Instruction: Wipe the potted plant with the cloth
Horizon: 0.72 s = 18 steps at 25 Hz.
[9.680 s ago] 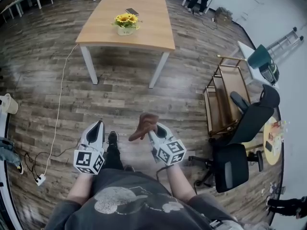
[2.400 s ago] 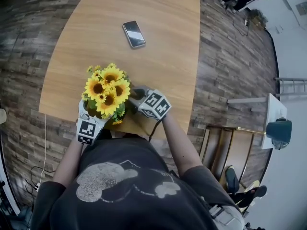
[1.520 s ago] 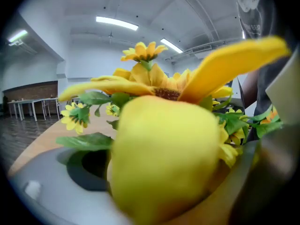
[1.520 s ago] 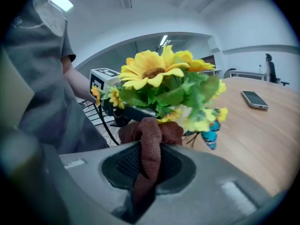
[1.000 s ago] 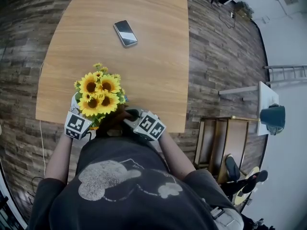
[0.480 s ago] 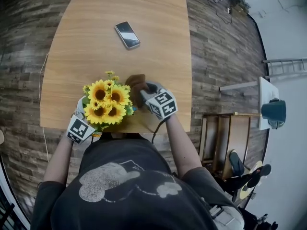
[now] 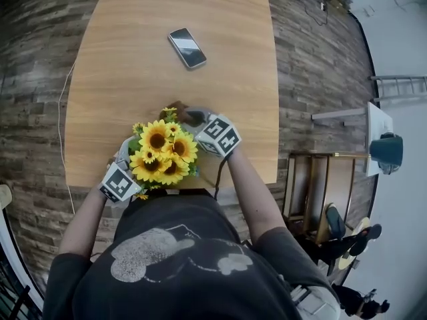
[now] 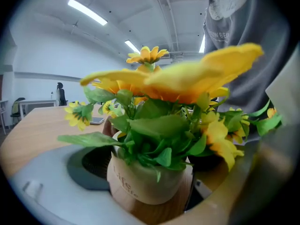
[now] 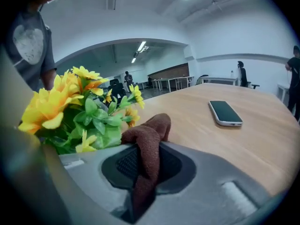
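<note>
Potted plant [image 7: 163, 155] held in left tongs [image 7: 123, 162] over wooden table [image 7: 133, 59]; right tongs [image 7: 195, 117] pinch cloth [image 9: 147, 144].

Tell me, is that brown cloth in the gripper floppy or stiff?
Probably floppy: the brown cloth folds over and droops where the right gripper pinches it. It is likely light too, since one small pinch holds it up. It looks knitted and rough, so it probably won't slip out easily.
</note>
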Available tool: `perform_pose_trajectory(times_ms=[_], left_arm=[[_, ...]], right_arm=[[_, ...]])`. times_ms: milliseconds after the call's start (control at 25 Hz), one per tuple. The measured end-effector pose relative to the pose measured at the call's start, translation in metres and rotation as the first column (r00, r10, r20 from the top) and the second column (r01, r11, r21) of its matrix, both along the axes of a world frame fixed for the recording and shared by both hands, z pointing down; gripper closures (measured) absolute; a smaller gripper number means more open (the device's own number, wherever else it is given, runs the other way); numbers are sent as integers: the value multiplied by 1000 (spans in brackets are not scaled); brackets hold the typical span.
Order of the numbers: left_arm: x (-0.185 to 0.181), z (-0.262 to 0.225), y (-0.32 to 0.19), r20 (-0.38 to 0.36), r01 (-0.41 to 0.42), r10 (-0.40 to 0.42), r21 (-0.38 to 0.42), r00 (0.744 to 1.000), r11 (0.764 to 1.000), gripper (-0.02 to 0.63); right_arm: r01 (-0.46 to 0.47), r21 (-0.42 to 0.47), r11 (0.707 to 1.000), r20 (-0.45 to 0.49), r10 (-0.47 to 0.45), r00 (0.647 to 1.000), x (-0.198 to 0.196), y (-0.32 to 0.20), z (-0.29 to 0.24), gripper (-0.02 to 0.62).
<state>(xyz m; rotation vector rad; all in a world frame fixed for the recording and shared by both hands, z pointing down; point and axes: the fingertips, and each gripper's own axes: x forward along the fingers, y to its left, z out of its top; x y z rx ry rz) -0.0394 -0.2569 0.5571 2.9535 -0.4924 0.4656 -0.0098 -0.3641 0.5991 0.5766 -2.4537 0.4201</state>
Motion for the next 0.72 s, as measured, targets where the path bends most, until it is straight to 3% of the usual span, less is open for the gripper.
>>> perform_pose_trajectory(times_ms=[120, 280, 440, 720], left_arm=[[0, 1, -1, -4, -22, 22, 0, 1000, 1000, 67], [-1, 2, -5, -34, -10, 10, -25, 999, 1000, 64], [-7, 18, -8, -73, 74, -83, -111, 994, 991, 67], [-5, 18, -20, -76, 156, -165, -110, 983, 982, 69]], right_arm=[[36, -44, 998, 22, -35, 999, -4, 15, 1, 546], [16, -67, 998, 29, -14, 999, 4, 25, 1, 546], [-19, -82, 996, 27, 21, 999, 18, 42, 2, 546], [-83, -97, 992, 55, 88, 995, 27, 77, 3, 546]])
